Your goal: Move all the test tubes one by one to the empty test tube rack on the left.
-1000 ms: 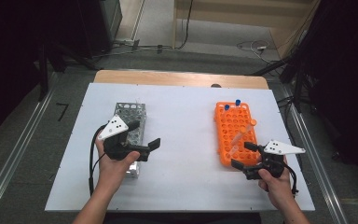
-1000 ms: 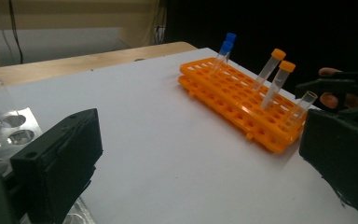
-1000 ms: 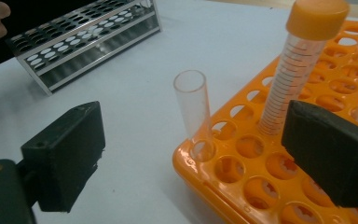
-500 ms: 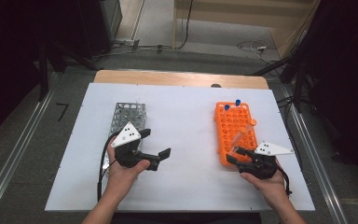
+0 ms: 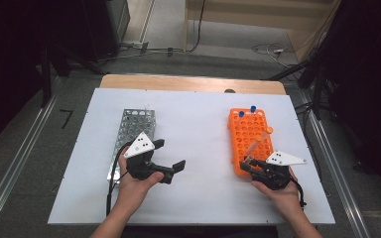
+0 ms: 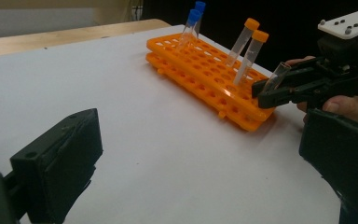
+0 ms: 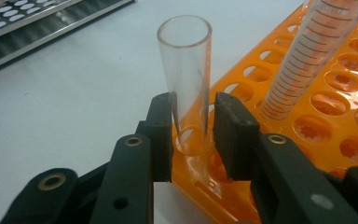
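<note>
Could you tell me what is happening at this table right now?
A person holds a gripper in each hand over a white table. The right gripper has just been closing its fingers around a clear uncapped tube standing at the near corner of the orange rack, which also holds orange-capped and blue-capped tubes. The left gripper is open, holding nothing, beside the metal rack.

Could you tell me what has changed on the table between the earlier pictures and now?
The right gripper has just been closing its jaws on the uncapped clear tube standing at the near corner of the orange rack, and now clamps it. The left gripper, jaws open and empty, moved off the metal rack toward the person and the table's middle. Both racks and the capped tubes stayed put.
</note>
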